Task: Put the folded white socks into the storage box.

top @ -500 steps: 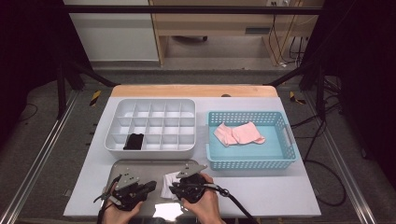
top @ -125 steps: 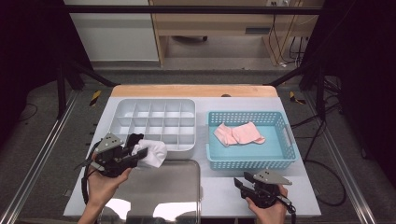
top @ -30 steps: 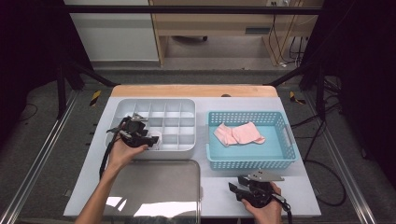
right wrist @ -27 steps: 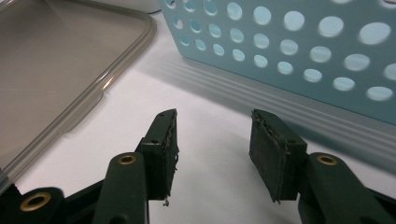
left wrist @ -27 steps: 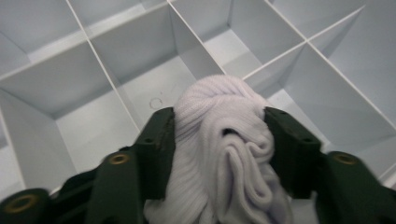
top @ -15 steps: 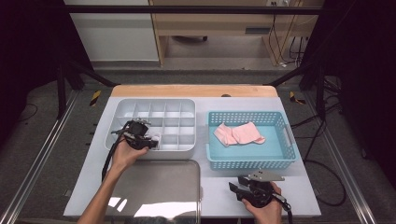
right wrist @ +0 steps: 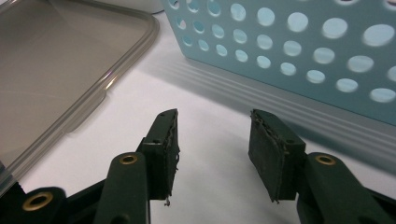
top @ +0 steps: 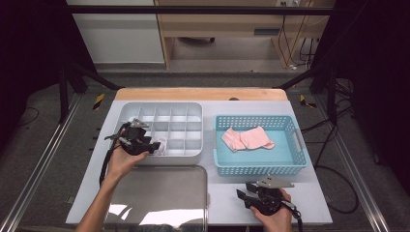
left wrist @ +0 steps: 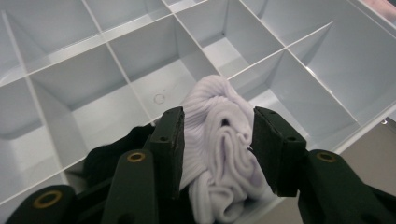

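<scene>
1. The right gripper is seen nearest the person, at 5 o'clock on the white table. In the right gripper view its jaws stand apart with nothing between them; only bare table surface lies under them.
2. The clear lid lies flat at 7 o'clock, just in front of the compartment tray. It is not yet fitted, so closing is judged to be a step left.
3. The left gripper is held over the near-left corner of the compartment tray, at 9 o'clock from the table's middle. In the left gripper view the rolled white sock sits between the jaws, which have just been opening. One pad lies against the roll and a narrow gap shows at the other, so the grip is judged released.
4. The white sock rests in a near-row compartment, slightly proud of the dividers. A black sock is stowed in the adjoining compartment, at 9 o'clock from it in that view.
5. Two items are thus judged placed; most of the other compartments appear unfilled.
6. The pink socks lie loose in the blue basket, at 2 o'clock. These are judged to be the work left: rolling and stowing in the tray.
</scene>
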Demonstrator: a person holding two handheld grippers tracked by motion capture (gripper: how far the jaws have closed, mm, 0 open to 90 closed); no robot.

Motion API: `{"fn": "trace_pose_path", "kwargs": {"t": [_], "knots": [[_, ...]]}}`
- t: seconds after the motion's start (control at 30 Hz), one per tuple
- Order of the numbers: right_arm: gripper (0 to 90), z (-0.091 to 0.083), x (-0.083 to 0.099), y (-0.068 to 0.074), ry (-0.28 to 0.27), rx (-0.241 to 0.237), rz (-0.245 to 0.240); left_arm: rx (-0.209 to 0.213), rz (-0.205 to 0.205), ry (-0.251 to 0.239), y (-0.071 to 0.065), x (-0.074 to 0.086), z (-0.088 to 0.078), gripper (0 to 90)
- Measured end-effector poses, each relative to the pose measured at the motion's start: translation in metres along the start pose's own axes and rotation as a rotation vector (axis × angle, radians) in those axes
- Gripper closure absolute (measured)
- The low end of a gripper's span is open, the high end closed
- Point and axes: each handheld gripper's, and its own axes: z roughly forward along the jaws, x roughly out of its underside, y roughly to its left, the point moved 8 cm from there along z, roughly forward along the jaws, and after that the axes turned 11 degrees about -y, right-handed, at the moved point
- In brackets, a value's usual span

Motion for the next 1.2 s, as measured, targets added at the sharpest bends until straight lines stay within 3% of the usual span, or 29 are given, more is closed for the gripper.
{"fn": "trace_pose_path", "kwargs": {"t": [0.1,0.17,0.33,0.6,0.7,0.8,0.87,1.03,1.2], "knots": [[52.8,0.000,0.000,0.001,-0.001,0.000,0.006,-0.037,0.021,0.028,0.003,0.008,0.005,55.0],[53.0,0.000,-0.001,0.001,-0.003,-0.001,0.005,-0.034,0.009,0.023,0.003,0.009,0.008,58.4],[53.6,-0.001,-0.001,0.000,-0.006,0.000,0.004,0.007,-0.045,0.046,-0.004,0.016,0.015,77.6],[53.9,-0.002,-0.002,0.001,-0.007,-0.004,0.002,0.005,-0.044,0.086,-0.008,0.024,0.030,82.0],[54.1,-0.002,-0.002,0.001,-0.007,-0.006,0.003,0.005,-0.037,0.079,-0.009,0.024,0.029,81.7],[54.1,-0.003,-0.003,0.001,-0.016,-0.004,0.003,0.028,-0.060,0.047,-0.008,0.022,0.025,77.9],[54.1,-0.004,-0.004,0.001,-0.022,-0.006,0.003,0.043,-0.047,0.013,-0.009,0.019,0.018,71.8],[54.0,-0.007,-0.009,0.001,-0.044,-0.004,0.006,0.021,-0.046,-0.078,-0.008,0.011,-0.002,59.3],[53.9,-0.013,-0.016,0.002,-0.075,-0.003,0.005,0.010,-0.062,-0.172,-0.008,0.012,-0.023,53.4]]}}
